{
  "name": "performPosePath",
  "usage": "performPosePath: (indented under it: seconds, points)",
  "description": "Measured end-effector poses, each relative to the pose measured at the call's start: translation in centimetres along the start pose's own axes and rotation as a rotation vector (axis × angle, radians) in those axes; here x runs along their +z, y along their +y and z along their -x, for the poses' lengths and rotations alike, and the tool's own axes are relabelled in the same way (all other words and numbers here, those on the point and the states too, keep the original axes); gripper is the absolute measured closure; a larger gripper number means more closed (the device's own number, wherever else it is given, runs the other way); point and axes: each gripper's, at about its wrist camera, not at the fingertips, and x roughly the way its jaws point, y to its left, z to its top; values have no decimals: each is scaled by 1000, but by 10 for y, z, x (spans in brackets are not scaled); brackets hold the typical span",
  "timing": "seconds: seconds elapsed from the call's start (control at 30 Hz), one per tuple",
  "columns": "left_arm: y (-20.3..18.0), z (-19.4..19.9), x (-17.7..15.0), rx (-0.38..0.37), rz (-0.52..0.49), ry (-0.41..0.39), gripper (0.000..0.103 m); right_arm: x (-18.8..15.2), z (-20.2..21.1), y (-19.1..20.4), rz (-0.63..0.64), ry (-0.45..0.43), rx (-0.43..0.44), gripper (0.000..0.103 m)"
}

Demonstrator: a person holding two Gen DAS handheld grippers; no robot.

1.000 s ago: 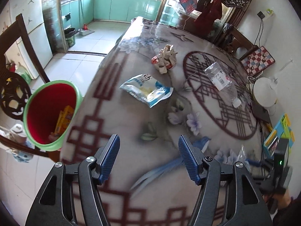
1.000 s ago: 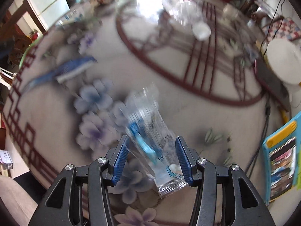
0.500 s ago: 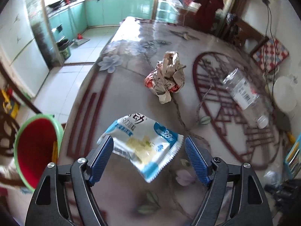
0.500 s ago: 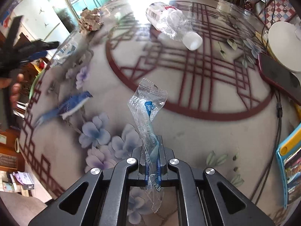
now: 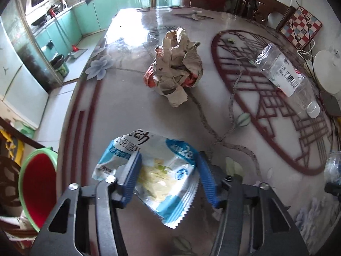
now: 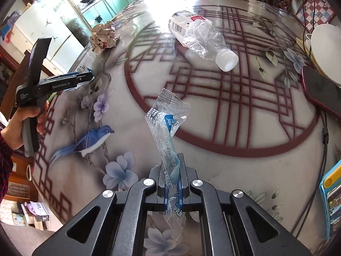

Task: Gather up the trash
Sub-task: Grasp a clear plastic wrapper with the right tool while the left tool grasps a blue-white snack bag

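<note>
A blue-and-white snack packet (image 5: 162, 170) lies flat on the patterned table (image 5: 119, 106). My left gripper (image 5: 168, 170) stands over it, jaws closing. The left pad rests on top of the packet and the right pad meets its edge. In the right wrist view a hand holds that left gripper (image 6: 85, 77) at the table's left edge. My right gripper (image 6: 172, 160) is shut on a clear wrapper (image 6: 168, 115) with blue print, held above the table. A crumpled paper ball (image 5: 177, 66) and a crushed plastic bottle (image 5: 283, 76) lie farther out.
A green-rimmed red bin (image 5: 38, 189) stands on the floor beside the table's left edge. On the right of the table are a dark red phone (image 6: 319, 89), a white dish (image 6: 326, 49), cables and a blue-framed tablet (image 6: 332, 196). Chairs stand around the table.
My left gripper moved forward over the table onto the snack packet and its jaws narrowed around it. My right gripper shut on the clear wrapper and lifted it off the table.
</note>
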Motion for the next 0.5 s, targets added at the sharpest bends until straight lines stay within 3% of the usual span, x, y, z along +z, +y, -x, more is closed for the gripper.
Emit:
performPosePath:
  seconds: [0.03,0.07,0.1,0.17,0.27,0.4,0.5]
  points:
    - [-3,1,0,-7,-6,1,69,2,-1,2,2,0,2,98]
    - [-7,1,1,-12,-16,3,84,4,-2,5,6,-1,5,98]
    - [-12,2,1,-5,-26,4,88,5,-2,7,10,-4,8,98]
    - [-19,2,3,25,-37,14,91,9,0,13,16,-15,16,98]
    - [-19,13,1,-21,2,18,95,17,8,21,22,-49,27,98]
    - [-15,45,-3,-89,41,-33,97,26,20,30,24,-91,39,98]
    - [-16,72,-8,-100,63,-63,97,31,23,37,24,-101,51,98]
